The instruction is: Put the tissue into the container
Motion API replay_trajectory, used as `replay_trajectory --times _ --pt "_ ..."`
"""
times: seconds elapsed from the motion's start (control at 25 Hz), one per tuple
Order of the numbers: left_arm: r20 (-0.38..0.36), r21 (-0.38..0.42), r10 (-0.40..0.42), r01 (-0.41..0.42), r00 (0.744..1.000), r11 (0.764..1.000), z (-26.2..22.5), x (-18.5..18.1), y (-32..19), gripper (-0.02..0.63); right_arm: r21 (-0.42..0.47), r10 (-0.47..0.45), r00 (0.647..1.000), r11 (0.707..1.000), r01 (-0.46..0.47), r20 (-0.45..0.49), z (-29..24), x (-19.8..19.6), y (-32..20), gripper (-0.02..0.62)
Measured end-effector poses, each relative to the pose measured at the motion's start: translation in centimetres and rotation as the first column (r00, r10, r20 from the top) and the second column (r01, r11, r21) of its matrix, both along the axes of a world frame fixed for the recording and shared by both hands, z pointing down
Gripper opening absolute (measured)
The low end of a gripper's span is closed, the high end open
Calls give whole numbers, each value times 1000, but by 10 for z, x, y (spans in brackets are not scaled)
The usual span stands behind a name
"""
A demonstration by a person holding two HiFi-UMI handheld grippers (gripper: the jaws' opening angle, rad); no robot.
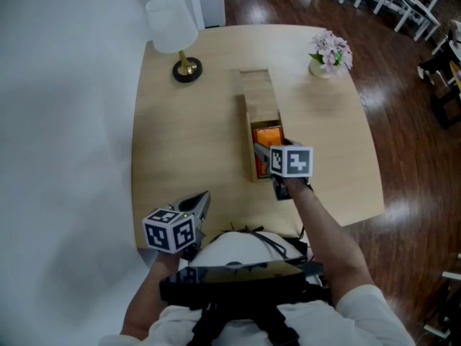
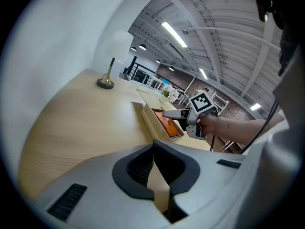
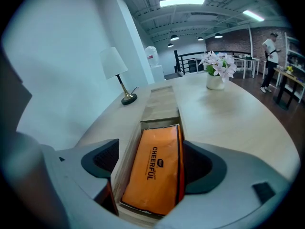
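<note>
Two grippers in view | right gripper (image 1: 263, 154): jaws wide apart, straddling the pack (image 3: 155, 168), pads not pressing on it | pack: lies flat inside the box (image 1: 258, 92) at its open near end (orange face up) | left gripper (image 1: 202, 202): jaws together, nothing between them, near the table (image 1: 187, 143) front edge, well apart from the box

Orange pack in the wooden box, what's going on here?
A person holds the right gripper over the wooden container, its jaws apart on either side of the orange tissue pack, which lies inside. The left gripper, shut and empty, hangs by the near edge of the table.
</note>
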State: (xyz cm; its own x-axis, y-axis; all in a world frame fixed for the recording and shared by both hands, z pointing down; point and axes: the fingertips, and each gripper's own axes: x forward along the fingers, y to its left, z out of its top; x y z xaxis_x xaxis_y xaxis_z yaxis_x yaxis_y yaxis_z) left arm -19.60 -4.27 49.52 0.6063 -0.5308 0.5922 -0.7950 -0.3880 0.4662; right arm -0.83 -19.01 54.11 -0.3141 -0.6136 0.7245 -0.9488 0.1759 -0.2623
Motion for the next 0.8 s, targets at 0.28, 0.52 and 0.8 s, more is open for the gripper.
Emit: replay_trajectory --times 0.28,0.52,0.8 --pt "-28 -2 18 -18 999 1000 0 22 -11 -8 12 8 1000 1000 -8 22 -11 21 2 423" --pt "-41 4 24 -24 999 1000 -6 42 -20 -8 13 -35 999 999 34 7 -21 38 10 423" --pt "-59 9 29 -28 998 1000 -9 68 -22 -8 49 -48 997 998 45 61 -38 54 10 422"
